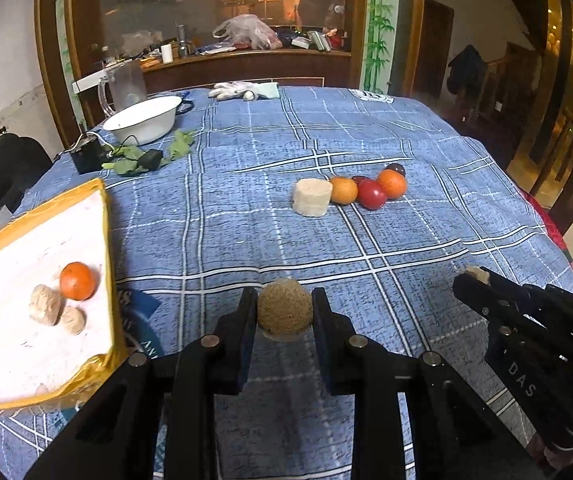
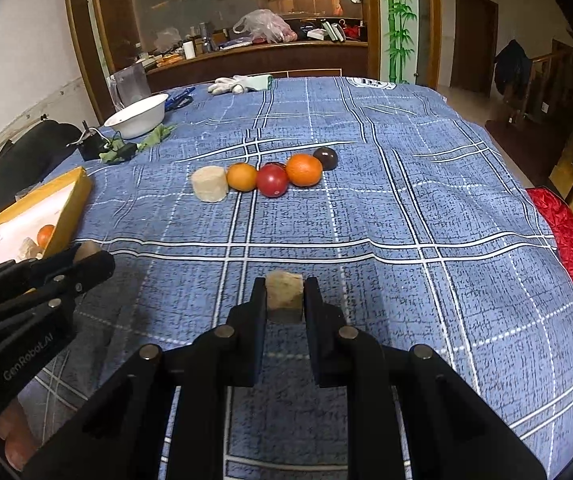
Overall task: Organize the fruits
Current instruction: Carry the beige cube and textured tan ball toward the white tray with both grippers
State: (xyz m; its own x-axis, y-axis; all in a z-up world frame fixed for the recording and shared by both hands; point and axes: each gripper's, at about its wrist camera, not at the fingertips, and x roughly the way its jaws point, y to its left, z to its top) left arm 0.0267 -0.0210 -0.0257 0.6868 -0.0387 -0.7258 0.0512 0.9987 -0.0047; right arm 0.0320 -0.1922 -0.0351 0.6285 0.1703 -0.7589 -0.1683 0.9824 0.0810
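We cannot see the underside of the round tan fruit [image 1: 285, 312], which the left gripper [image 1: 285, 314] covers on both sides. Of the pale chunk [image 2: 284, 297] in the right gripper [image 2: 284, 300], only the front face shows. The yellow box [image 1: 104, 240] at the table's left edge runs out of frame. A small dark-red fruit [image 1: 359, 179] hides behind the row, kind unclear.
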